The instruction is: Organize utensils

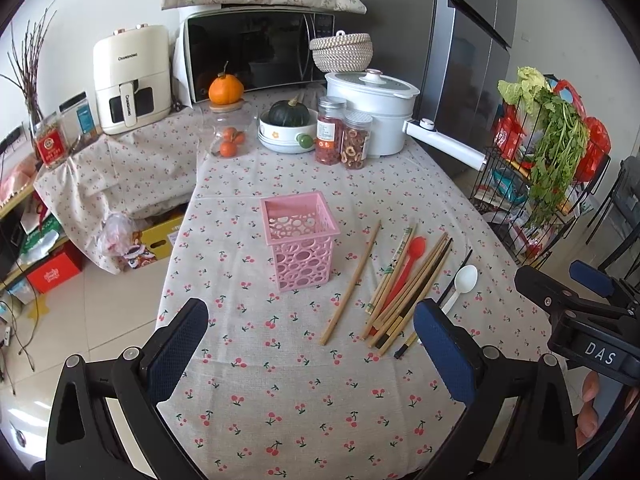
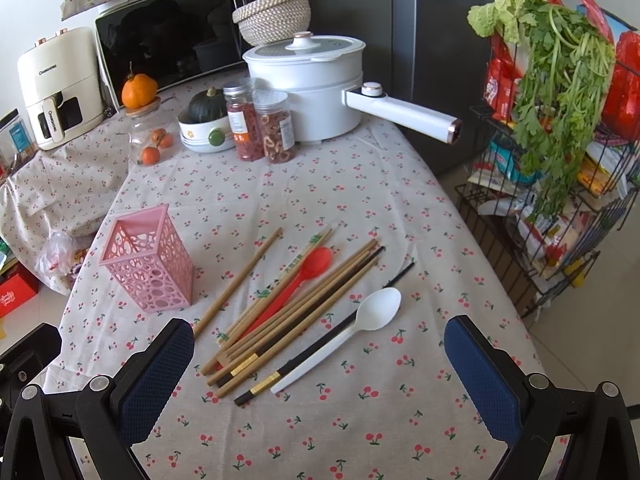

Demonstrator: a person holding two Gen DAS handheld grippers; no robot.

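Chopsticks [image 2: 280, 320], red spoon [image 2: 304, 276] and white spoon [image 2: 348, 328] lie loose on the worktop [image 2: 320, 432], right of the empty pink holder [image 2: 148, 264]. Both my claws, left [image 1: 310, 352] and right [image 2: 320, 372], hover spread, holding nothing. Judged: start; next, a first pickup.

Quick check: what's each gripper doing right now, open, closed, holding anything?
Left gripper: open, holding nothing, above the tablecloth.
Right gripper: open, holding nothing, above the chopsticks.
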